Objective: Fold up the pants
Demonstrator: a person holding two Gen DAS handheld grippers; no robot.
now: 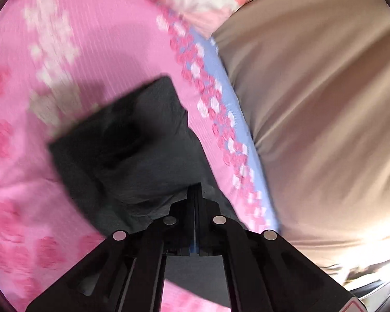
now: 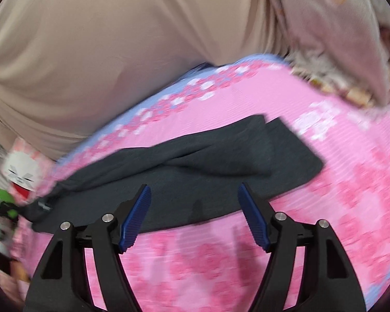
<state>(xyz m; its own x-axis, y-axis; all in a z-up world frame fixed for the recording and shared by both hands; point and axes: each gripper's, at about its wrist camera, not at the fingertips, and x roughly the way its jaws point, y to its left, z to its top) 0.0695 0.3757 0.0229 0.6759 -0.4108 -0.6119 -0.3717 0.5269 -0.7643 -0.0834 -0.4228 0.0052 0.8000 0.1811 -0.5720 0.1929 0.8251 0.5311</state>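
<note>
While the dark grey pants (image 2: 195,161) lie on a pink flower-patterned sheet (image 2: 338,182), the right claw (image 2: 193,195) hangs released just above their near edge, its two blue ribbed pads (image 2: 135,218) spread wide apart with nothing between them. Seen from the right wrist, the pants stretch from about 9 o'clock to 3 o'clock across the middle, already doubled over lengthwise, with a twisted fold running along the upper layer and one squared end at 2 o'clock. A pale blue border (image 2: 148,104) with pink blossoms edges the sheet at 11 o'clock, and beyond it a tan fabric (image 2: 104,39) fills the top. A white cartoon-face cushion (image 2: 20,171) sits at 9 o'clock, beside something green that is too blurred to name. From the left wrist, the left claw (image 1: 195,192) is clenched, its black fingers (image 1: 191,202) pressed together at 6 o'clock right at the edge of the pants (image 1: 122,140); whether cloth is pinched between them cannot be told. Here the pants reach toward 10 o'clock over the sheet (image 1: 65,39), with the blue border (image 1: 221,78) and tan fabric (image 1: 312,104) at 2 o'clock.
</note>
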